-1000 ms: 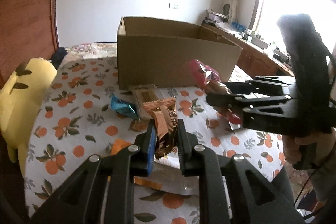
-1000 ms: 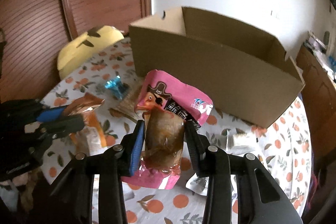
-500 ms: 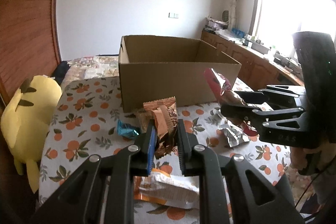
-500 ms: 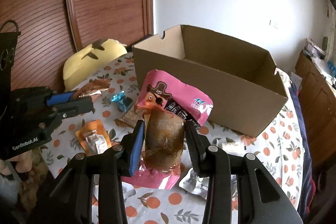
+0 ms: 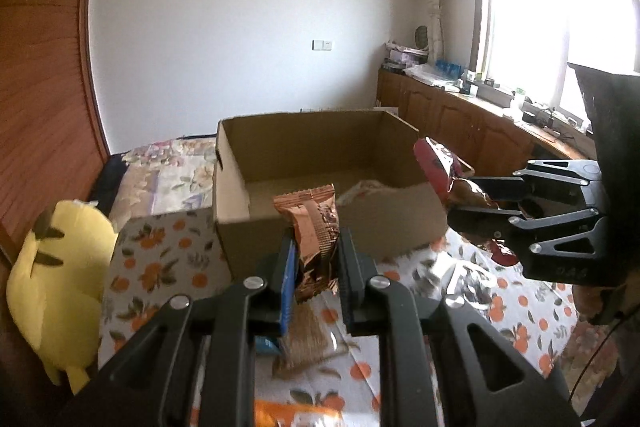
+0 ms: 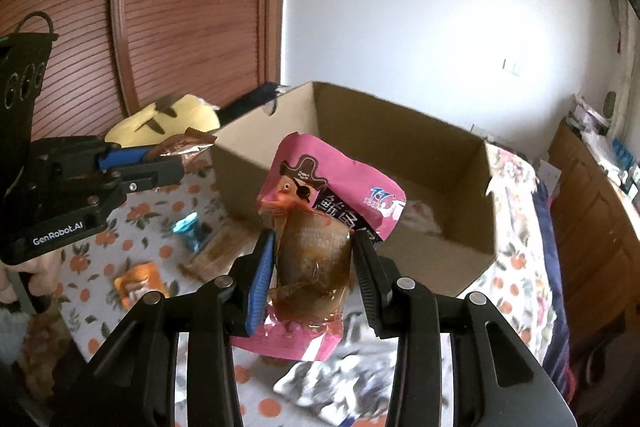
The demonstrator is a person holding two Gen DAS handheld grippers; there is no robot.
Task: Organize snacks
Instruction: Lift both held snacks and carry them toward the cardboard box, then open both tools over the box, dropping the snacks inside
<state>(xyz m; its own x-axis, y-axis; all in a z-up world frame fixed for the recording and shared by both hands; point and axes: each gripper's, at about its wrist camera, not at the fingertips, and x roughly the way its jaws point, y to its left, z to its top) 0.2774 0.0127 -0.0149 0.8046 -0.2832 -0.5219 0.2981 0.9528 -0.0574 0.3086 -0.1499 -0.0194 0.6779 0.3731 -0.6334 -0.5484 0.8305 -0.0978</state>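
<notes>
My left gripper point(image 5: 316, 259) is shut on a crinkled brown snack packet point(image 5: 314, 227) and holds it above the table, just in front of the open cardboard box point(image 5: 400, 223). My right gripper point(image 6: 314, 259) is shut on a pink pouch with a pirate cartoon point(image 6: 320, 211), held up near the box's point(image 6: 440, 243) front wall. Each gripper shows in the other's view: the right one point(image 5: 480, 199) to the right, the left one point(image 6: 172, 163) to the left. One pale packet point(image 6: 420, 217) lies inside the box.
On the orange-print tablecloth point(image 5: 160, 267) lie a blue wrapper point(image 6: 190, 229), a brown packet point(image 6: 218, 255), an orange packet point(image 6: 138, 283) and a silver packet point(image 6: 332, 383). A yellow plush toy point(image 5: 56, 287) sits at the table's left edge.
Both grippers have risen with their packets and moved toward the box; I now look over its rim into the inside.
</notes>
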